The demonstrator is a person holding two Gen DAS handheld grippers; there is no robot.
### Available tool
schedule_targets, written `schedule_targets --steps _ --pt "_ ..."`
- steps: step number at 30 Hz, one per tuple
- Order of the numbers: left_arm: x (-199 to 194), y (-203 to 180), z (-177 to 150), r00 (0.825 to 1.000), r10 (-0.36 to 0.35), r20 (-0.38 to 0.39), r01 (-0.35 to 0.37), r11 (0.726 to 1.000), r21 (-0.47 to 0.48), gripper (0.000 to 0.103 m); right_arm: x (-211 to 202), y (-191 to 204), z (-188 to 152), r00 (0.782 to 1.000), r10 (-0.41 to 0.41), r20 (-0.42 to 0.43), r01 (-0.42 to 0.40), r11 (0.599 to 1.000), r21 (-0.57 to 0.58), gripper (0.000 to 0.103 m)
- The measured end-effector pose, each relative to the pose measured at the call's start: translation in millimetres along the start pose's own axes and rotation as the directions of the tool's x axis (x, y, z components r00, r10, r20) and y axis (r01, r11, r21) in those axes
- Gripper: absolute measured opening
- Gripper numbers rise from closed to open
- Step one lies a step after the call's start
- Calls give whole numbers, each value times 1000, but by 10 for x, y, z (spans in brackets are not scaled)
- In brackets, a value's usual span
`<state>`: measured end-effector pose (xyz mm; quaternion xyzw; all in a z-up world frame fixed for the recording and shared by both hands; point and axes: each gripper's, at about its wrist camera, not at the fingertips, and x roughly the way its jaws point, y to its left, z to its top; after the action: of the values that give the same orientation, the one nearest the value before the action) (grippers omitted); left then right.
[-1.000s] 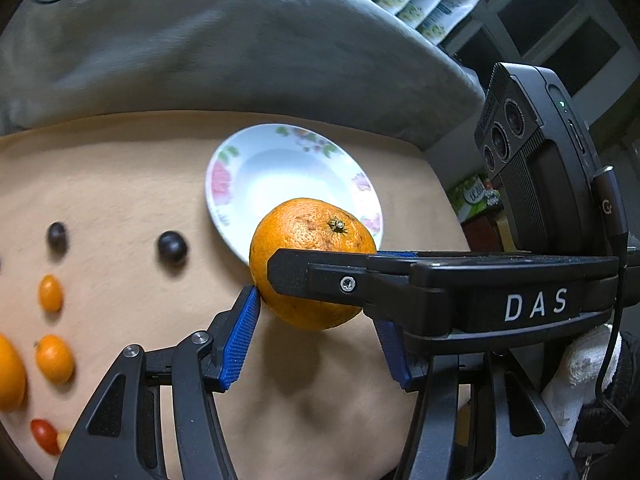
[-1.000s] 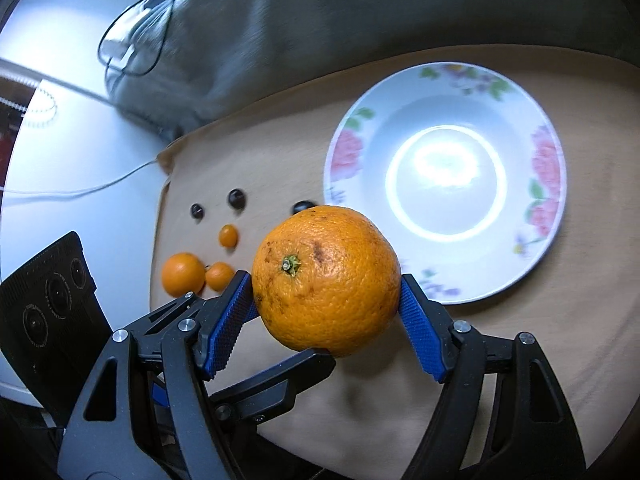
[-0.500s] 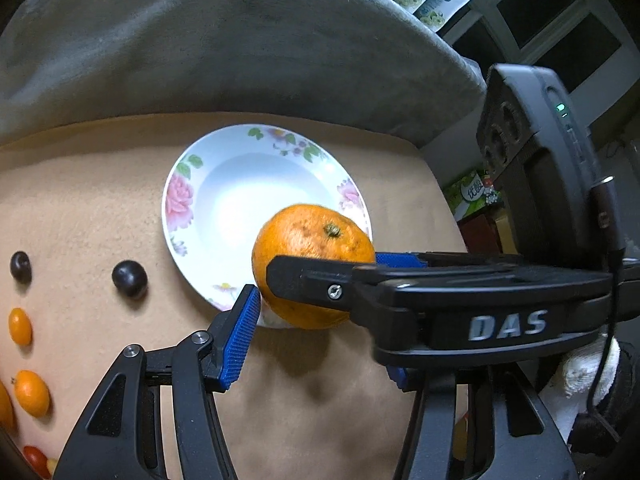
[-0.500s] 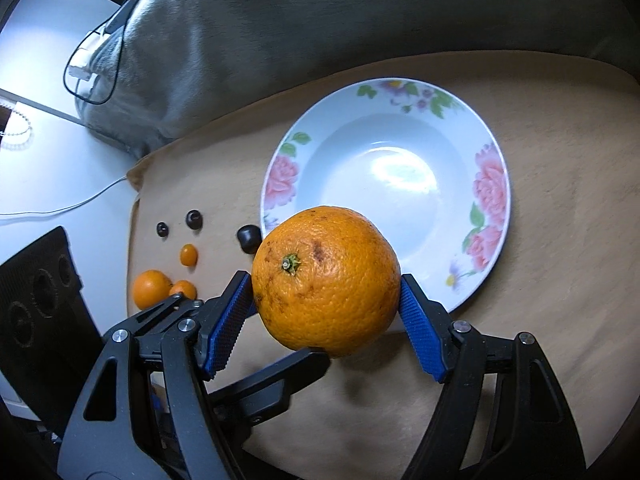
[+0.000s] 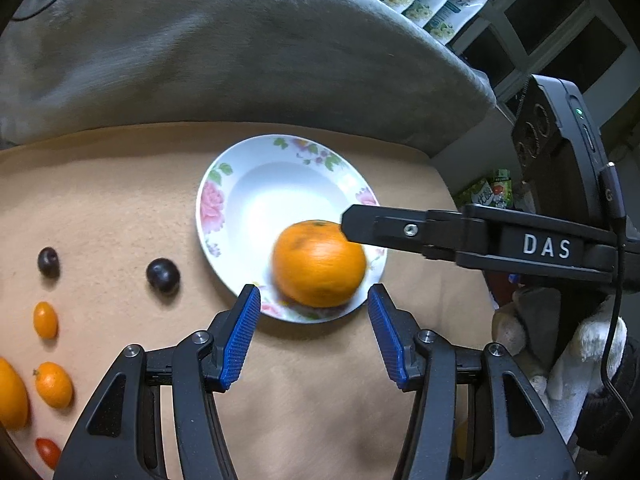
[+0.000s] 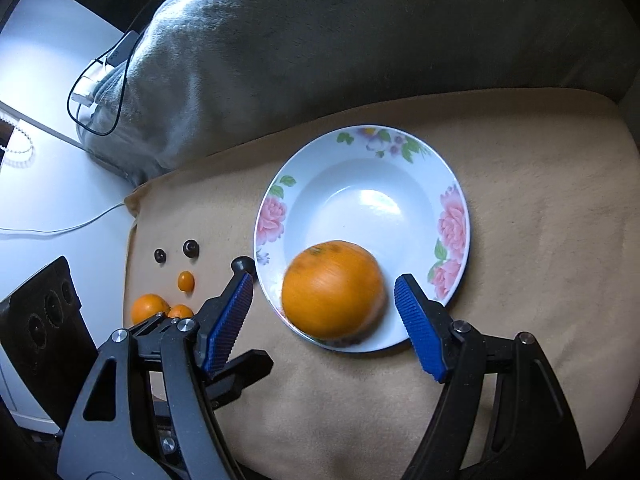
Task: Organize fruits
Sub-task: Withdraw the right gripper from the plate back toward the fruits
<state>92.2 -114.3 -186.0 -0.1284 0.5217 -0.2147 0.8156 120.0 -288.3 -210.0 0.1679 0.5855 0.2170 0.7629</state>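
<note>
A large orange (image 6: pixel 333 290), blurred by motion, is on the near part of the white flowered plate (image 6: pixel 404 216). My right gripper (image 6: pixel 326 318) is open around it, and both blue pads stand clear of the peel with a gap on each side. The left wrist view shows the same orange (image 5: pixel 319 263) on the plate (image 5: pixel 260 200), with one black finger (image 5: pixel 408 230) of the right gripper reaching in from the right. My left gripper (image 5: pixel 314 332) hangs open just short of the plate's near rim, with nothing between its pads.
On the tan cloth (image 5: pixel 120 208) left of the plate lie two dark grapes (image 5: pixel 163 275), two kumquats (image 5: pixel 45 319), another orange (image 5: pixel 12 394) and a cherry tomato (image 5: pixel 48 451). A grey blanket (image 5: pixel 240 52) rises behind. A gloved hand (image 5: pixel 576 360) is at the right.
The orange was clamped between the right gripper's pads above the cloth. Now it is free of them and down on the plate. Both views have shifted towards the plate.
</note>
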Motion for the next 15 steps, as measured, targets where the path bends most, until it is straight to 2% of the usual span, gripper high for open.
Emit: schedule_targets --steps 15 --pt "-368 268 -248 997 38 61 -33 997 -75 54 -164 409 -192 993 -61 105 74 989 -125 76"
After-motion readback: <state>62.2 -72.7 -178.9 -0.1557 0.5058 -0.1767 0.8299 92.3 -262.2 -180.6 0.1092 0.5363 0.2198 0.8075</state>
